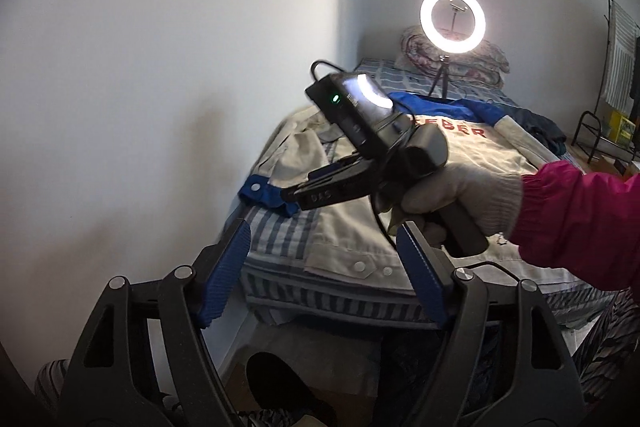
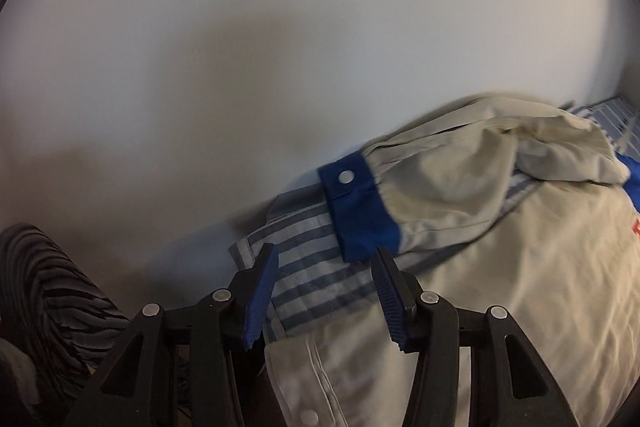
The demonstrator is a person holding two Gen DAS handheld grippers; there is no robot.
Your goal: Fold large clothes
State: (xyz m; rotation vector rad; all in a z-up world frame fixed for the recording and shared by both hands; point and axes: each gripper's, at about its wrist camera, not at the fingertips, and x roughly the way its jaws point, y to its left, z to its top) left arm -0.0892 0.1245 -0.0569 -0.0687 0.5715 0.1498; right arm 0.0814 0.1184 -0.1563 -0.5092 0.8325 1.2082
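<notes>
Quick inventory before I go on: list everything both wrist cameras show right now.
jacket: one, beige with blue trim and red lettering, spread on the bed
sleeve cuff: one, blue with a snap, near the wall
bed sheet: one, blue-and-white striped, under the jacket
ring light: one, lit, on a tripod at the far end of the bed
quilt: one, patterned, bundled behind the light
rack: one, black, far right
left gripper: open, nothing between the pads
right gripper: open, just short of the cuff
gloved hand: one, white glove, pink sleeve

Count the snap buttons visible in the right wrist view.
2: one snap on the blue cuff, one on the jacket's hem at the bottom edge. Others may be hidden.
</notes>
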